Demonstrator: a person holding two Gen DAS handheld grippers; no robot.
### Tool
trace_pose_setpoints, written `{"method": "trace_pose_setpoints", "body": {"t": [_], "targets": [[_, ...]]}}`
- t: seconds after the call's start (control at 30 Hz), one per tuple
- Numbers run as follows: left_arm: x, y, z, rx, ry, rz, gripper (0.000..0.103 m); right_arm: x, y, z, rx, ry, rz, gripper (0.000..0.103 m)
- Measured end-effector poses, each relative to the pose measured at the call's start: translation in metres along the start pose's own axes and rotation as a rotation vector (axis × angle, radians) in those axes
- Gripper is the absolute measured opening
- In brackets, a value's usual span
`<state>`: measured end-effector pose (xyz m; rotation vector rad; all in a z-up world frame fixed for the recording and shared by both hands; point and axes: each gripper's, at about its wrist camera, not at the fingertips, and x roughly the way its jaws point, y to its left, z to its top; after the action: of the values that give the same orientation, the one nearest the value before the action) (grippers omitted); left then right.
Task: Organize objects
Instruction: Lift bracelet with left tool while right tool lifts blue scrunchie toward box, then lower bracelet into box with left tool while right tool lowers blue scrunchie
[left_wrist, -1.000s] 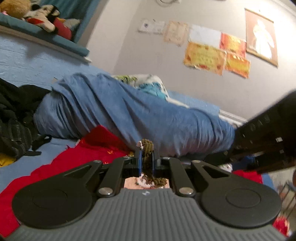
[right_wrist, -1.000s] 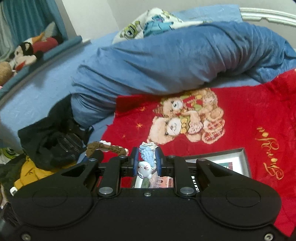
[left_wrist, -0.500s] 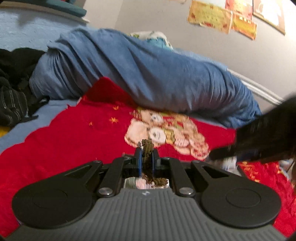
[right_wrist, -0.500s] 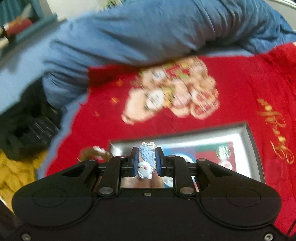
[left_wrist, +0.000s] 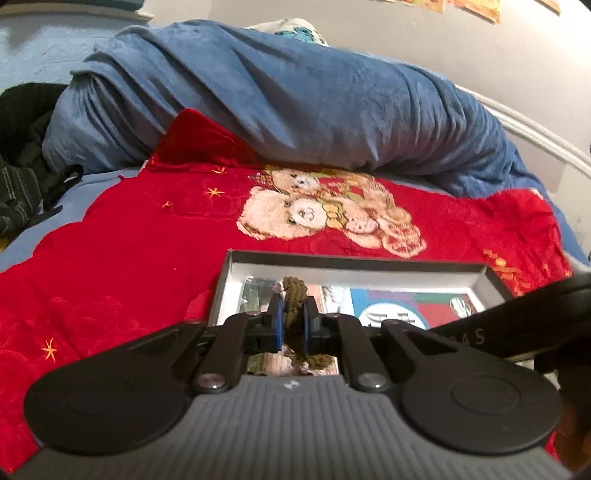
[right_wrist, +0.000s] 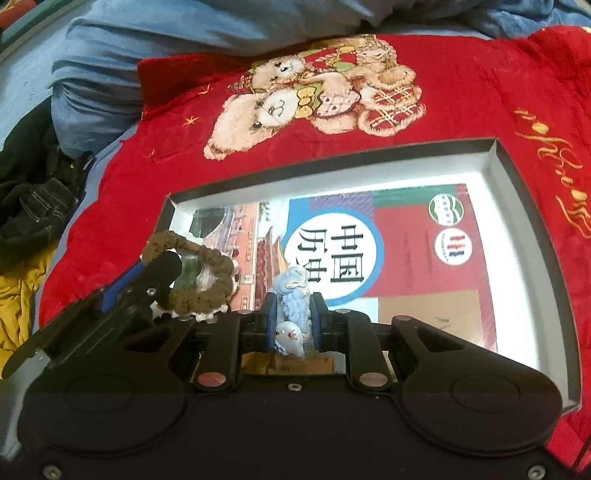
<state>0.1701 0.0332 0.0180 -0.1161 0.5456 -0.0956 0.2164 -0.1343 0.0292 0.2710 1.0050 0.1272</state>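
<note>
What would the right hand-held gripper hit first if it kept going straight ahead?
Probably the book lying in the open box. The right hand-held gripper, shut on the blue scrunchie, points down into the box; how far off is unclear.

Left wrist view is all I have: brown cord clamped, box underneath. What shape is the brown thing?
Observer: In the right wrist view, the brown braided loop is a closed ring. The left gripper holds it by one edge.
Operator: Is the right gripper carrying anything?
Observer: Yes. The right gripper is shut on a light blue fuzzy item with a small white charm.
Operator: Box contents?
Observer: A book lies flat in the box. Its cover has a white circle with dark characters, and the white floor shows along the right side.
</note>
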Motion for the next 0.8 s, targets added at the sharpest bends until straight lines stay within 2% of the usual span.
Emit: {"method": "trace_pose_setpoints", "body": {"t": [0.07, 0.3, 0.8], "targets": [[0.001, -0.005, -0.003, 0.019, 0.018, -0.001, 0.017, 0.000, 0.001, -0.002, -0.004, 0.007, 0.002, 0.019], [0.006, -0.013, -0.012, 0.056, 0.068, 0.040, 0.015, 0.001, 0.000, -0.002, 0.006, 0.015, -0.005, 0.019], [0.009, -0.011, -0.014, 0.040, 0.124, 0.040, 0.017, 0.002, -0.003, -0.008, 0.000, 0.026, -0.004, 0.019]]}}
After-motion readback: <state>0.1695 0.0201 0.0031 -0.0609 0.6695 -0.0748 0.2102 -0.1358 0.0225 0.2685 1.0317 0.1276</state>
